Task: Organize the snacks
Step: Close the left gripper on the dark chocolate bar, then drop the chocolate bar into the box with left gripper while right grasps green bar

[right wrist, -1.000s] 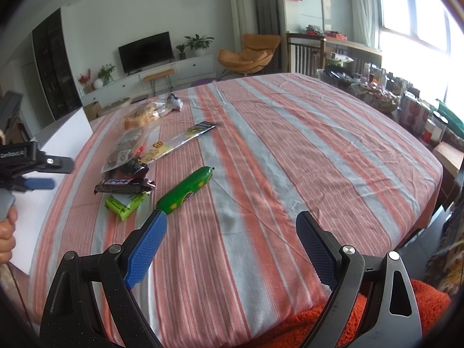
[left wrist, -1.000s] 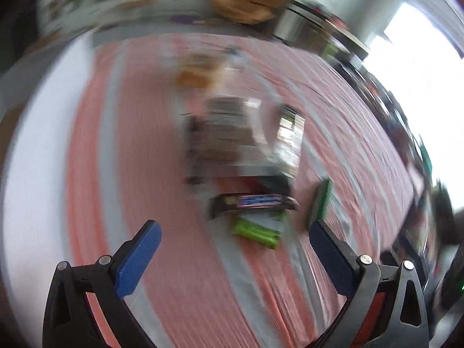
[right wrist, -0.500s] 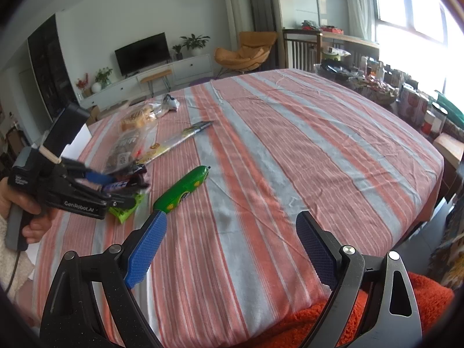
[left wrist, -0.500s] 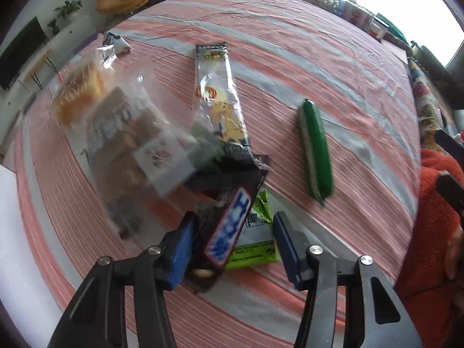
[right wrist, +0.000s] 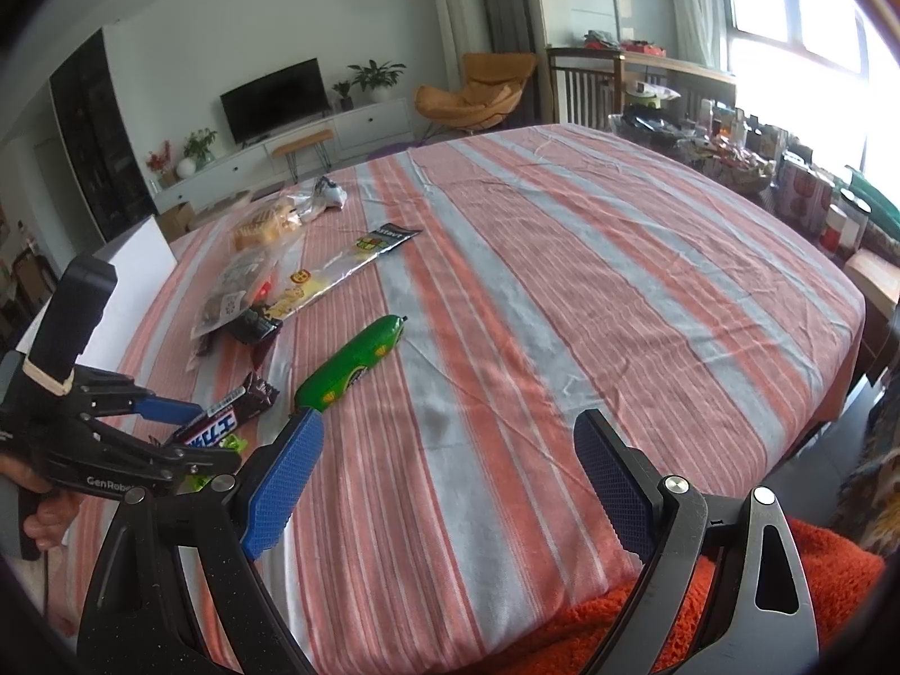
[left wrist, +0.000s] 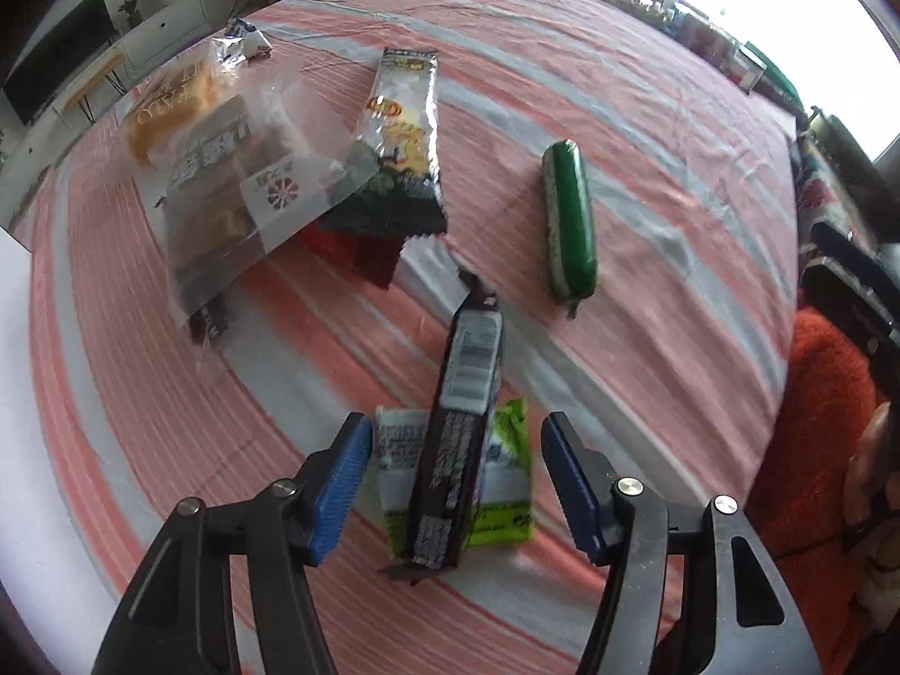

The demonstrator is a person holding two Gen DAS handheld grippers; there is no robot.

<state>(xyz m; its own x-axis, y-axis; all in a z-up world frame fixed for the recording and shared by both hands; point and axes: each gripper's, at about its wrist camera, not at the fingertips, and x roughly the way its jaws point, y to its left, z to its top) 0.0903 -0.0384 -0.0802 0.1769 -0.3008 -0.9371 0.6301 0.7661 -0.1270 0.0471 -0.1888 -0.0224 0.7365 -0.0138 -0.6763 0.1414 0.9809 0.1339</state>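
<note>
A dark chocolate bar [left wrist: 458, 422] lies tilted across a green packet [left wrist: 506, 484] on the striped tablecloth [left wrist: 647, 112]. My left gripper [left wrist: 455, 472] points down over both. Its jaws are opening, and the bar sits between the blue pads [left wrist: 343, 484] with a gap on each side. The right wrist view shows the bar [right wrist: 225, 419] between the left gripper's fingers [right wrist: 169, 409], one end raised. A green sausage [left wrist: 568, 219] lies to the right of the bar. At the near table edge my right gripper [right wrist: 450, 478] is open and empty.
Further back lie a long snack packet [left wrist: 402, 129], a clear bag of pastries [left wrist: 236, 185], a yellow bread bag [left wrist: 169, 107] and a red packet [left wrist: 349, 247]. A white board [right wrist: 140, 275] stands at the table's left. Orange fuzzy cloth [right wrist: 675, 619] lies under my right gripper.
The left gripper dropped toward the snacks and its jaws narrowed around the chocolate bar, then widened a little. The bar turned and now shows its barcode side. The right gripper stayed still.
</note>
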